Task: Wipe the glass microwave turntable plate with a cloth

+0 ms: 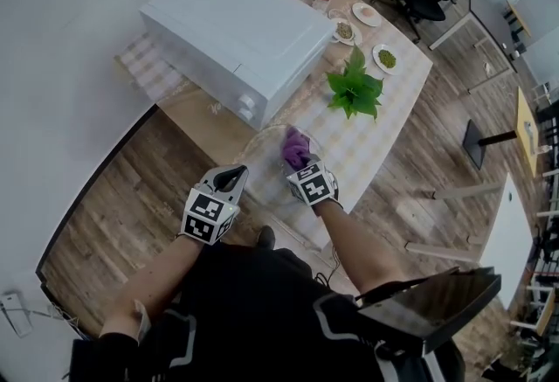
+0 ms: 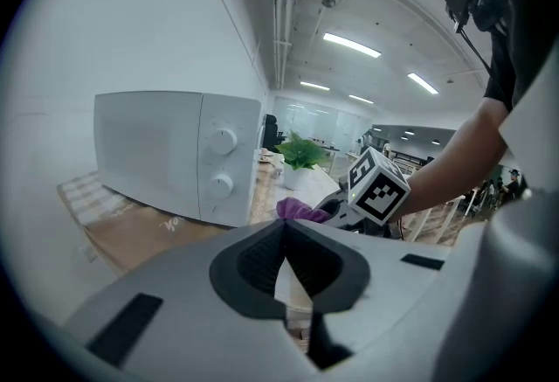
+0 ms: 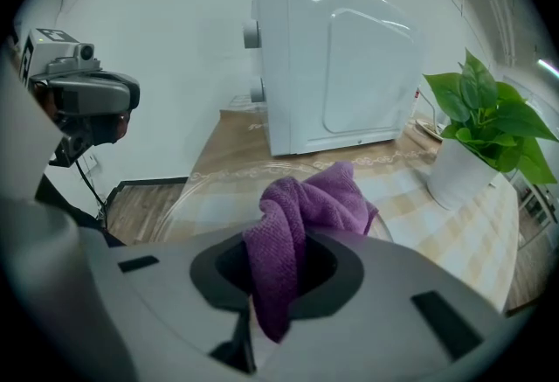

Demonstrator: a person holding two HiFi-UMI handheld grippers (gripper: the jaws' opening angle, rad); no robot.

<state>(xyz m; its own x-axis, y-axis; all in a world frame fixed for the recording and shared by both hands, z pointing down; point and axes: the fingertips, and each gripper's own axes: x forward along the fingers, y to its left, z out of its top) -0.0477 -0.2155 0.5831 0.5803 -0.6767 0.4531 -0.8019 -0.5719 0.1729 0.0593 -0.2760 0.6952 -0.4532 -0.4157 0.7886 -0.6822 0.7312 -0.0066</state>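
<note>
The round clear glass microwave turntable plate [image 1: 262, 169] lies flat near the front edge of the long table with a pale checked cloth [image 1: 389, 122], just in front of the boxy white microwave oven [image 1: 236, 35], whose 2 round knobs face the left gripper's camera. The left gripper [image 1: 234, 175] reaches the plate's near-left rim; in the left gripper view its jaws are brought together at the tips, with only a thin pale wedge showing behind them, pinched on that rim. The right gripper [image 1: 299, 163] sits over the middle of the plate with its jaws clamped on a crumpled purple knitted cloth [image 1: 296, 145]. In the right gripper view the cloth's bunched end spills forward out of the jaws onto the glass, and the plate's curved rim shows to the left of it. A leafy green plant in a white pot [image 1: 354, 90] stands on the table beyond the plate, to the right of the microwave. The person's bare forearms run back from both grippers to a dark top.
</note>
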